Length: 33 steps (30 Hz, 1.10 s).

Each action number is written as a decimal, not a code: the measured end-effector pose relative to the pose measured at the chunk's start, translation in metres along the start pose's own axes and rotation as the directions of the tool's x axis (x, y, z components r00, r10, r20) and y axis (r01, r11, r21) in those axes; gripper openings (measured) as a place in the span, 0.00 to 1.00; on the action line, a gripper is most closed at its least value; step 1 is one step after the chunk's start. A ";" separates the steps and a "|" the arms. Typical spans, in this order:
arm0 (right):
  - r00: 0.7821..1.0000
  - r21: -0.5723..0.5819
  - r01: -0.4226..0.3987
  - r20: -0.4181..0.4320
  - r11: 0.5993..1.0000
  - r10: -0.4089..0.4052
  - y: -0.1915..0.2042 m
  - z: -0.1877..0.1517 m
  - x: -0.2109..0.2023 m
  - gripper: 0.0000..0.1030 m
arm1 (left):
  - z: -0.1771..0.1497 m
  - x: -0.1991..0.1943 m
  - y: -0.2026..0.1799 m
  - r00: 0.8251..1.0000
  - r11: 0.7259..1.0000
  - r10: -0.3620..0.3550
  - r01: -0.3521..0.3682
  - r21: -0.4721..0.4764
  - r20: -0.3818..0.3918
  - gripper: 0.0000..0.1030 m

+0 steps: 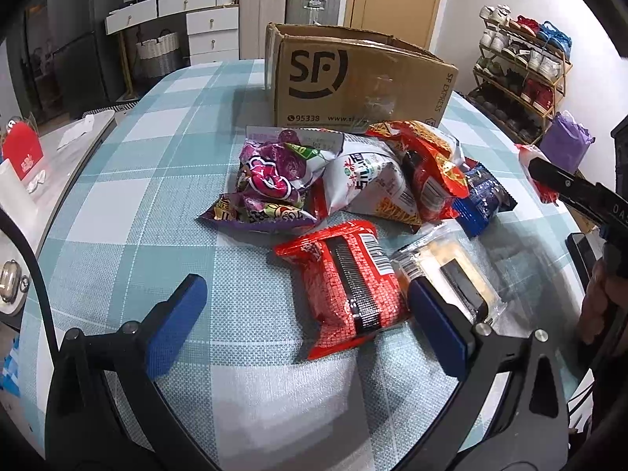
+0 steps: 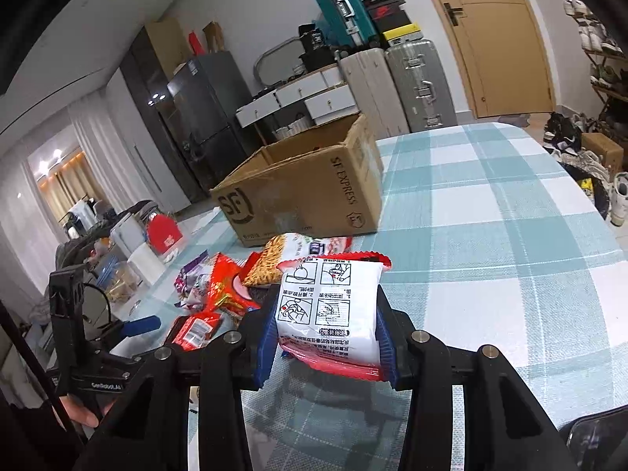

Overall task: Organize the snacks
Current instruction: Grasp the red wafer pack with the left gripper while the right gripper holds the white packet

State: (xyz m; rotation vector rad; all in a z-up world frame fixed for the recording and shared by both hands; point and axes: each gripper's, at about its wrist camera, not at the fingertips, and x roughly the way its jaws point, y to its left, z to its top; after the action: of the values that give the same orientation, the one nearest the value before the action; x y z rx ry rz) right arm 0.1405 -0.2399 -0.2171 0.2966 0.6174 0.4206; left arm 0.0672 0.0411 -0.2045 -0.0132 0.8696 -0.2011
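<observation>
The white-and-red snack packet (image 2: 329,310) is being pinched at its 2 side edges by the right gripper (image 2: 325,337), clear of the checked tablecloth (image 2: 490,274). The hold is judged firm, since the wrapper is bowed between the blue pads (image 2: 386,337). The left gripper (image 1: 306,314) is being held spread wide and empty above the red noodle packet (image 1: 345,286), with 1 finger just over the clear-wrapped cake (image 1: 451,271).

Beyond these, the remaining snacks are lying in a loose pile (image 1: 345,172) at the foot of the SF Express carton (image 2: 306,192). The carton is standing open-topped, near the pile.

For the transfer, the held packet should be lifted above the carton's near wall before being carried across. The pinch should be kept unchanged until the packet is over the opening. The pile should be avoided in passing.
</observation>
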 end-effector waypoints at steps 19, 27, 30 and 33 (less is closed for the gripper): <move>0.996 -0.009 -0.003 0.091 1.000 0.004 -0.001 -0.003 -0.018 0.42 | 0.019 0.036 -0.010 0.990 0.996 0.089 -0.088 0.015 -0.109 0.99; 0.993 0.005 -0.028 0.119 1.000 0.027 -0.005 -0.005 -0.024 0.42 | 0.026 0.044 -0.011 0.988 0.996 0.090 -0.089 0.014 -0.125 0.87; 0.992 0.002 -0.028 0.121 1.000 0.028 -0.004 -0.005 -0.025 0.42 | 0.026 0.039 -0.014 0.991 0.997 0.077 -0.075 0.023 -0.110 0.65; 0.992 0.004 -0.030 0.123 1.000 0.030 -0.003 -0.005 -0.026 0.42 | 0.023 0.033 -0.017 0.992 0.998 0.065 -0.062 0.031 -0.105 0.48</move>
State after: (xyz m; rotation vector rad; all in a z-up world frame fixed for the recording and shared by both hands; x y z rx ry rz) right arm 0.1193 -0.2542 -0.2096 0.3347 0.4942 0.4262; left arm 0.1023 0.0170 -0.2130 0.0512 0.9718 -0.1548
